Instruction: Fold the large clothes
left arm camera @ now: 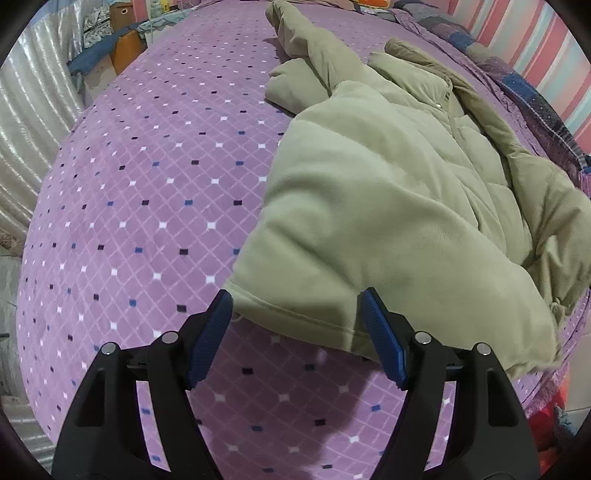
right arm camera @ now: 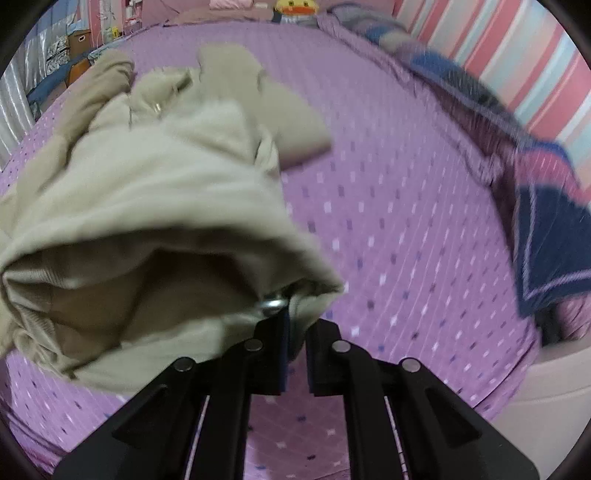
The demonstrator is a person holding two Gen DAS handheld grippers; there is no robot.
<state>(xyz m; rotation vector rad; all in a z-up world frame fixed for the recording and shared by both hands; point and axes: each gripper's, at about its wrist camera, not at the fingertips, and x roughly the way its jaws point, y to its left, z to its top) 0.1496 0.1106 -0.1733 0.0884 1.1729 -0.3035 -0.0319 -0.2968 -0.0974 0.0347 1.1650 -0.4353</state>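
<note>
A pale olive puffy jacket (left arm camera: 369, 192) lies across the purple bedspread (left arm camera: 147, 184), one sleeve stretched toward the far end. My left gripper (left arm camera: 297, 297) hovers over the jacket's near hem corner. Its blue pads (left arm camera: 214, 332) stand apart and the flat hem edge lies between the tips without being pinched. In the right wrist view, my right gripper (right arm camera: 291, 317) is shut on the jacket (right arm camera: 166, 192) at a hem edge beside a small metal snap (right arm camera: 273, 304). That edge is lifted, so the lining gapes open toward the camera. The picture is smeared by motion.
A folded blue and purple quilt (right arm camera: 546, 236) lies along the bed's right side by the pink striped wall (right arm camera: 517, 62). A yellow plush toy (right arm camera: 295, 7) sits at the bed's far end. Boxes and a silvery curtain (left arm camera: 33, 122) stand off the left side.
</note>
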